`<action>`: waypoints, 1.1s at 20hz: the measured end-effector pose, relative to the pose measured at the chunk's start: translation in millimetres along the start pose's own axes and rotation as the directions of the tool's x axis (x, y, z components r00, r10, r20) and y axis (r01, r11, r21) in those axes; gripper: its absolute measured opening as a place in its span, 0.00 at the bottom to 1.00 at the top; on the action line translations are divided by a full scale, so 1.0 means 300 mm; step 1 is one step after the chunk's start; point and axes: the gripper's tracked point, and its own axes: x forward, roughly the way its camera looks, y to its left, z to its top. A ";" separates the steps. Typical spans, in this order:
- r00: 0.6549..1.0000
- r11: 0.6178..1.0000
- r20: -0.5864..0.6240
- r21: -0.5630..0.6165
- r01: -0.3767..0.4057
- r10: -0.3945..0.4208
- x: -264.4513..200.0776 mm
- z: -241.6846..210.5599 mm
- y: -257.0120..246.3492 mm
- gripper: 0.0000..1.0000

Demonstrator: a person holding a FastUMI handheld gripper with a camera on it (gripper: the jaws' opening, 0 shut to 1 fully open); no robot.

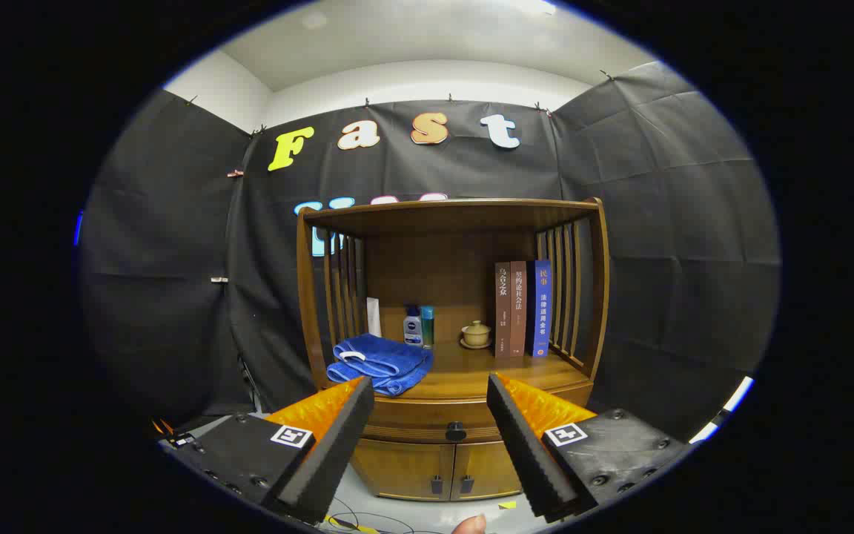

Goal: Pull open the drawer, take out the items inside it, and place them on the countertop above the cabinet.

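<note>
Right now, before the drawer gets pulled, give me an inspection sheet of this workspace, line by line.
Surface: wooden countertop of the cabinet, bare towards its front and right.
Job's things: drawer shut, its dark knob between and beyond the fingers; contents hidden.
Clutter: folded blue towel at the countertop's left; two small bottles and a white item behind it; lidded cup on a saucer at the middle; three upright books at the right.
Grippers: gripper open, fingers apart and short of the knob, touching nothing.
Cables: thin wires on the floor below the cabinet.
Surroundings: black cloth walls, two lower cabinet doors closed, a fingertip by the floor.
</note>
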 end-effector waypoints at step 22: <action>0.998 0.995 0.010 -0.074 0.068 -0.068 0.003 -0.029 -0.041 0.98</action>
